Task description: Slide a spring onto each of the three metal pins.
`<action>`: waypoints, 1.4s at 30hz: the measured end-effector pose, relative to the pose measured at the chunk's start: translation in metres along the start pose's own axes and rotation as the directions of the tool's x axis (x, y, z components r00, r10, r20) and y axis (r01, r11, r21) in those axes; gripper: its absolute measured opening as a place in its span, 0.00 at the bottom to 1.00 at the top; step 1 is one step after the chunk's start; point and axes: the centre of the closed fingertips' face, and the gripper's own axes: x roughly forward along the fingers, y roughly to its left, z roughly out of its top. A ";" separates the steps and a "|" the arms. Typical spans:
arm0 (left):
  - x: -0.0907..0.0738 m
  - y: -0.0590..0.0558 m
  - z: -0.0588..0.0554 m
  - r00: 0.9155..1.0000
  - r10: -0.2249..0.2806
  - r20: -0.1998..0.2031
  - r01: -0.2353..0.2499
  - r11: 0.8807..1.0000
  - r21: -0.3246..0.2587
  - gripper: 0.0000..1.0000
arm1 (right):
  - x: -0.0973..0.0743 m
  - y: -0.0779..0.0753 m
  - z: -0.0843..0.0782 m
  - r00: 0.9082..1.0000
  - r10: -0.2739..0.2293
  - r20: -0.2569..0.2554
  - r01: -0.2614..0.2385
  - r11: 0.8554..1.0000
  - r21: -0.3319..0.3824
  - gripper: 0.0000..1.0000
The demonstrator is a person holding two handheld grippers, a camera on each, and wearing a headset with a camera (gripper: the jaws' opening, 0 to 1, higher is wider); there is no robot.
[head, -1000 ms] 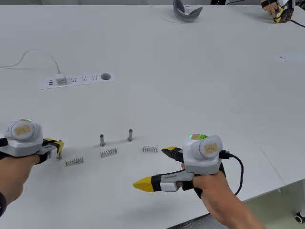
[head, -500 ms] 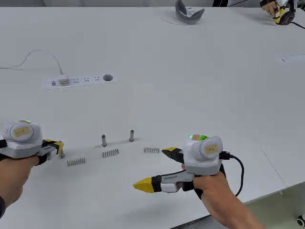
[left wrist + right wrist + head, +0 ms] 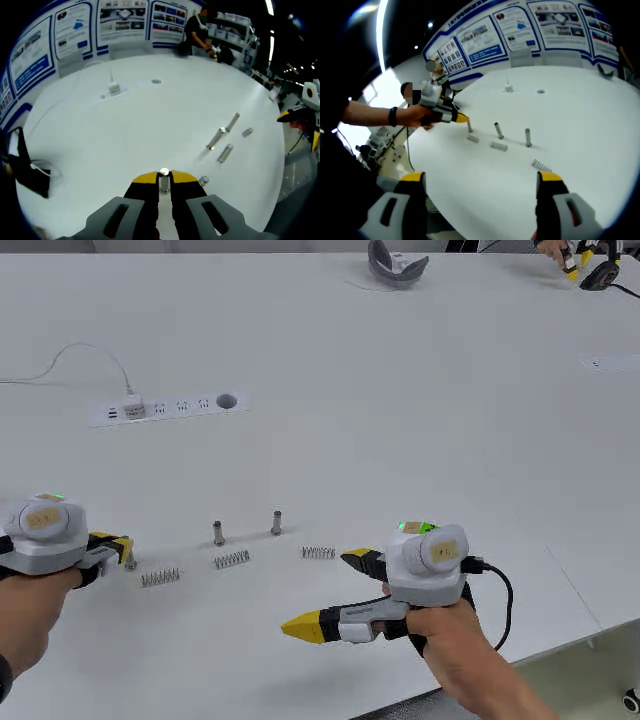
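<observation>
Fingers (image 3: 547,181) spread wide, facing pins (image 3: 498,131) and springs (image 3: 497,146).

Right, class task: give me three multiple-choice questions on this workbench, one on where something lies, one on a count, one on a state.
1. Where do the springs lie?
A stacked in a box
B loose on the table beside the standing pins
C on the floor

2. How many springs are there?
A two
B three
C five

3. How does the right claw stand?
A open and empty
B shut on a spring
C shut on a cable

Answers:
1 B, they lie flat on the white top near the upright pins.
2 B, the head view shows three in a row.
3 A, its yellow tips stand wide apart with nothing between them.
</observation>
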 end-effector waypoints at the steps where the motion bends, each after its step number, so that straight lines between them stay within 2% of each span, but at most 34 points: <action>1: 0.000 0.000 0.000 1.000 0.001 0.000 -0.001 1.000 -0.001 0.07 | 0.000 0.000 0.000 1.000 0.000 0.000 0.000 1.000 0.000 0.93; 16: -0.005 0.001 -0.003 1.000 0.016 0.023 -0.016 1.000 -0.003 0.07 | 0.002 0.002 -0.002 1.000 0.006 -0.006 -0.006 1.000 -0.003 0.93; 21: -0.005 0.000 -0.004 1.000 0.020 0.021 -0.020 1.000 0.021 0.07 | 0.002 0.003 -0.004 1.000 0.008 -0.008 -0.008 1.000 -0.003 0.93; 34: -0.007 -0.002 -0.005 1.000 0.014 0.026 -0.015 1.000 0.023 0.08 | 0.004 0.004 -0.007 1.000 0.011 -0.009 -0.011 1.000 0.004 0.93; 42: -0.006 -0.004 -0.007 1.000 0.005 0.021 -0.005 1.000 -0.001 0.08 | 0.002 0.003 -0.010 1.000 0.007 -0.013 -0.007 1.000 0.007 0.93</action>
